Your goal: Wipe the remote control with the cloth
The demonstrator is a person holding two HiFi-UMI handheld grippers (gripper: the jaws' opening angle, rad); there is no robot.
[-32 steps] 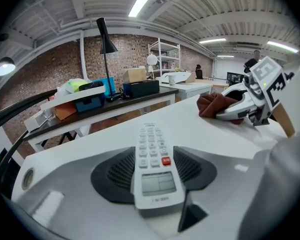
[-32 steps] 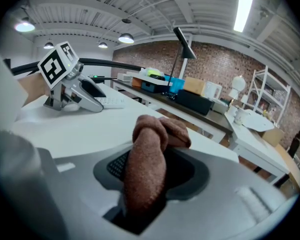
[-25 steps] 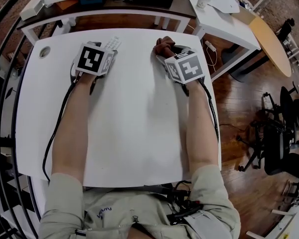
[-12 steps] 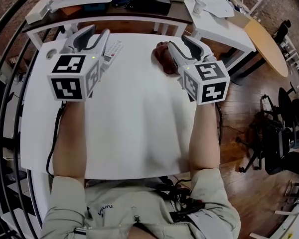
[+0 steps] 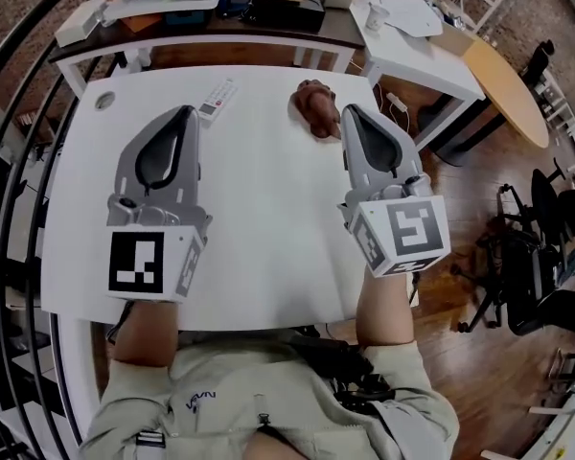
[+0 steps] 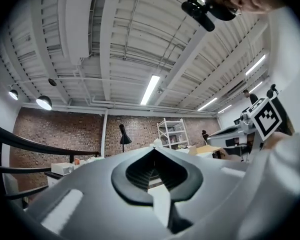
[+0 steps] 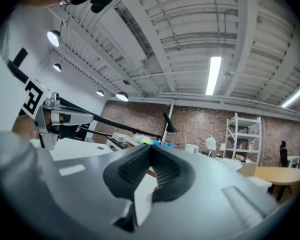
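The white remote control lies at the far side of the white table, left of centre. A crumpled brown cloth sits to its right near the far edge. My left gripper is raised above the table, short of the remote, jaws shut and empty. My right gripper is also lifted, beside the cloth and clear of it, shut on nothing. The left gripper view shows closed jaws pointing at the ceiling and brick wall. The right gripper view shows the same.
A dark side table with boxes stands behind the white table. A white table and a round wooden table are at the back right. Black railing curves along the left. Office chairs stand on the right.
Both grippers rose from the far side of the table and drew back toward the person, tilting upward. Their jaws closed. The remote and cloth stayed on the table.
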